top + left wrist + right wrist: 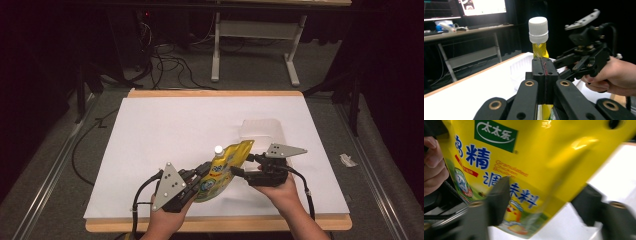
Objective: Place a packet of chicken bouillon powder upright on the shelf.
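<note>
A wooden-edged desk (150, 93) covered by a white sheet (165, 135) stands on grey carpet (45, 165) in a dark room. Beyond its far edge are a white-framed table (255, 47) and loose black cables (170, 62) on the floor. A clear, shallow plastic container (260, 129) lies on the sheet towards the right. In the left gripper view, lit monitors (482, 6) and a second work surface (466, 31) appear in the background at left.

A yellow pouch (222, 172) of granulated chicken bouillon, printed with a green logo and blue characters, is held above the near middle of the sheet, between the two hands. Its white screw cap (218, 149) points away from the person.

Left tongs (192, 177): jaws closed on the pouch from its left side; in the left gripper view the two black jaws meet with the yellow film pinched between them just below the cap (538, 29). The left hand (167, 217) grips the handle from the near edge.

Right tongs (245, 165): jaws spread apart at the pouch's right side, near its upper corner. In the right gripper view the blurred jaws stand wide, one in front of the printed face of the pouch (529, 170) and the other clear of its edge; whether either jaw touches the film cannot be told. The right hand (280, 187) holds this tool just beside the pouch.
</note>
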`<state>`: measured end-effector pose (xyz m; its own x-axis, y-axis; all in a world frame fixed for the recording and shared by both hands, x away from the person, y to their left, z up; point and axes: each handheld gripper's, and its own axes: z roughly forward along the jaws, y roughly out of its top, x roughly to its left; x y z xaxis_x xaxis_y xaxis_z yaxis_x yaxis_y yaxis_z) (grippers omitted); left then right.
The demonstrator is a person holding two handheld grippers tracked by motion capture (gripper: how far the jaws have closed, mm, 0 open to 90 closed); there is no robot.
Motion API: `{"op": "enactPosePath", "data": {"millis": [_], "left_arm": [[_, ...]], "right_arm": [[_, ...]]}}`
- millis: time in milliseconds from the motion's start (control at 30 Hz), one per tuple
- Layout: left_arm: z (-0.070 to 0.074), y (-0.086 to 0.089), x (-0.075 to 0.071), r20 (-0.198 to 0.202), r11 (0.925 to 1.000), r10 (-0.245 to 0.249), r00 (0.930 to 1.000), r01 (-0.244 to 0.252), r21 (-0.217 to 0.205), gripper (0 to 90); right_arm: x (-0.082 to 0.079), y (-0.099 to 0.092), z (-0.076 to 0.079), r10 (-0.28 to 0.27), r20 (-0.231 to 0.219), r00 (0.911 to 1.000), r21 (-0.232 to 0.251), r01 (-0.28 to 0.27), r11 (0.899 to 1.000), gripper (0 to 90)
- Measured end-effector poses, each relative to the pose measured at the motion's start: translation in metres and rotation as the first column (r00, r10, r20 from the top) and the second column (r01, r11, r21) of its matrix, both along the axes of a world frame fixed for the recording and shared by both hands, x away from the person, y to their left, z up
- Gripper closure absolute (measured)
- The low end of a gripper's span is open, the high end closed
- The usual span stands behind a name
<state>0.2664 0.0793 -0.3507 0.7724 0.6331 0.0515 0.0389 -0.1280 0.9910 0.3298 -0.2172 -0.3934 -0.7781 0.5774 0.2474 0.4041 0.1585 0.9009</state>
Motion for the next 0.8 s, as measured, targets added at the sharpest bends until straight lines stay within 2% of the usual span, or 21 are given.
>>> {"op": "enactPosePath", "data": {"millis": [133,267,400,667,800], "left_arm": [[-0.003,0.011,0.005,-0.018,0.9994,0.032,0.9993,-0.032,-0.014,90.0],[-0.009,0.019,0.011,-0.042,0.9987,0.050,0.9979,-0.050,-0.009,90.0],[-0.015,0.023,0.018,-0.058,0.9978,0.065,0.9962,-0.064,0.013,90.0],[-0.034,0.028,0.036,-0.108,0.9941,0.090,0.9901,-0.083,0.070,90.0],[-0.043,0.030,0.039,-0.129,0.9929,0.100,0.9866,-0.091,0.077,90.0]], "right_arm": [[-0.001,-0.006,0.001,0.000,0.016,0.9999,0.033,0.000,0.999,66.6],[-0.006,-0.005,0.005,-0.003,0.051,0.9987,0.030,0.001,1.000,89.4],[-0.011,-0.002,0.008,-0.014,0.095,0.9953,-0.010,0.015,1.000,90.0],[-0.017,0.002,0.014,-0.039,0.176,0.9837,-0.039,0.046,0.998,90.0],[-0.018,0.006,0.013,-0.029,0.182,0.9829,-0.055,0.040,0.998,90.0]]}}
